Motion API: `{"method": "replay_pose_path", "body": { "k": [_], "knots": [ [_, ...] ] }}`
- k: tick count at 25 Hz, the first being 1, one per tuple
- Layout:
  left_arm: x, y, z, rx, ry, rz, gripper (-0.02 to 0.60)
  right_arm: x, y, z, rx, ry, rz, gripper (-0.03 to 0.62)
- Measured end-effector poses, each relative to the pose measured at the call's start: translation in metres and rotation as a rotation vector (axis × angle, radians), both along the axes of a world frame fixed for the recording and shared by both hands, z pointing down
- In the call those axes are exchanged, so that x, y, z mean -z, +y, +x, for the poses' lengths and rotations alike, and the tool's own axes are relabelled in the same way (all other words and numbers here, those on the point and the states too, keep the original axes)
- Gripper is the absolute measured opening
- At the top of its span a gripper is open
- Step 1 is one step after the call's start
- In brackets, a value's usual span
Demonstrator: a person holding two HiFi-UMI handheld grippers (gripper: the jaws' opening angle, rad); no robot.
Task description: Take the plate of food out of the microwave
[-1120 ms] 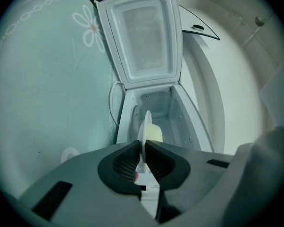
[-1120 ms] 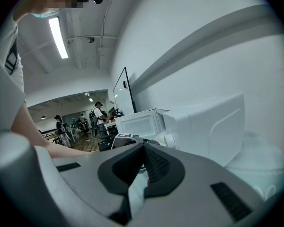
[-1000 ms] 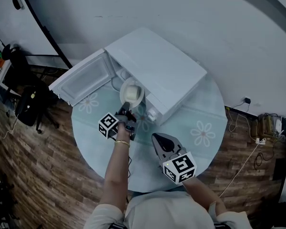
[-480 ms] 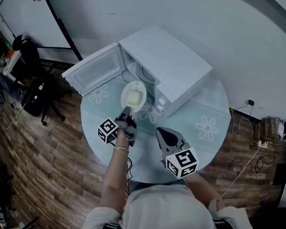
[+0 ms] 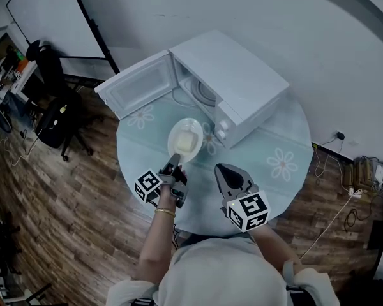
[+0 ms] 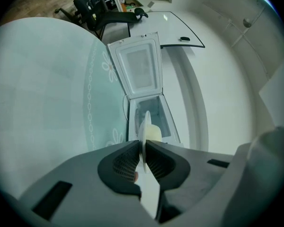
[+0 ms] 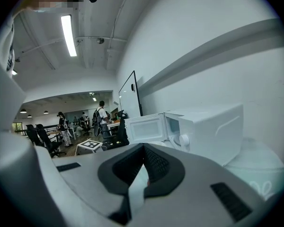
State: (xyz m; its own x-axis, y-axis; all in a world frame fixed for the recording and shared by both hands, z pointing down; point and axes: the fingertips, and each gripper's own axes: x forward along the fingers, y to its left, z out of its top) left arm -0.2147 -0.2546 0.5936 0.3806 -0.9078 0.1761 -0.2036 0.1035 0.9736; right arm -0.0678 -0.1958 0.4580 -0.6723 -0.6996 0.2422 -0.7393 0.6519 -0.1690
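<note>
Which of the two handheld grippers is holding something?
The left gripper: its jaws pinch the rim of the white plate of food. The right gripper is shut with nothing between its jaws.

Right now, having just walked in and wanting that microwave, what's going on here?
A person is working with a gripper in each hand. The left gripper is clamped on the rim of a white plate of pale food, holding it over the round table, outside the microwave, whose door stands open. The right gripper is shut and empty.
</note>
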Motion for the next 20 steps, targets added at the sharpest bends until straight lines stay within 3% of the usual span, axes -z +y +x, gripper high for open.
{"method": "replay_pose_path", "body": {
  "k": [10,20],
  "knots": [
    [-0.030,0.071,0.014,-0.037,0.030,-0.058,0.043,0.000,0.017,0.002,-0.005,0.005,0.010,0.006],
    [-0.047,0.110,0.014,-0.050,0.040,-0.070,0.044,-0.005,0.030,0.005,0.000,0.019,0.001,0.006]
  ]
}}
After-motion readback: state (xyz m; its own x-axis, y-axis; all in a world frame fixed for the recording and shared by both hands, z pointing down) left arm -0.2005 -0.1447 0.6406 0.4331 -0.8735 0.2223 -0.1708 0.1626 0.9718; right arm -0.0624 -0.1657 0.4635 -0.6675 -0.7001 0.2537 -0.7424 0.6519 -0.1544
